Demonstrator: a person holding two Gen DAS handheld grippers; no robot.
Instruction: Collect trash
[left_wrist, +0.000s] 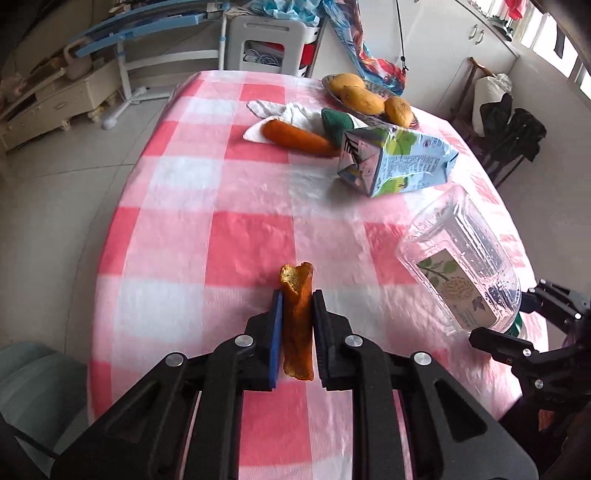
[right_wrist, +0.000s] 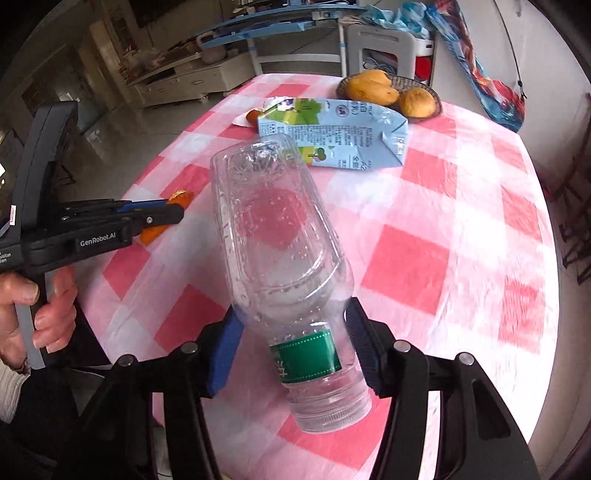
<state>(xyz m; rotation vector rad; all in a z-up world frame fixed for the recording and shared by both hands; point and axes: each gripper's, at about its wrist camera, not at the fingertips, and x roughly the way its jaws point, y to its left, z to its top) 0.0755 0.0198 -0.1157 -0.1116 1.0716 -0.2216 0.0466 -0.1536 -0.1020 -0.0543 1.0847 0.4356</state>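
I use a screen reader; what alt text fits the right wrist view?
The right gripper clamps a clear plastic bottle with a green label above a pink-and-white checked tablecloth; a light blue drink carton lies beyond.

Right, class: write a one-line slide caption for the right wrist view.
Right tool shut on a clear bottle above the checked table, carton beyond.

I see a pink-and-white checked tablecloth (left_wrist: 192, 240) on the table. At its far side a dish (left_wrist: 334, 94) holds mangoes (left_wrist: 360, 96); near it a toy carrot (left_wrist: 295, 137) lies on a white cloth (left_wrist: 295, 112).
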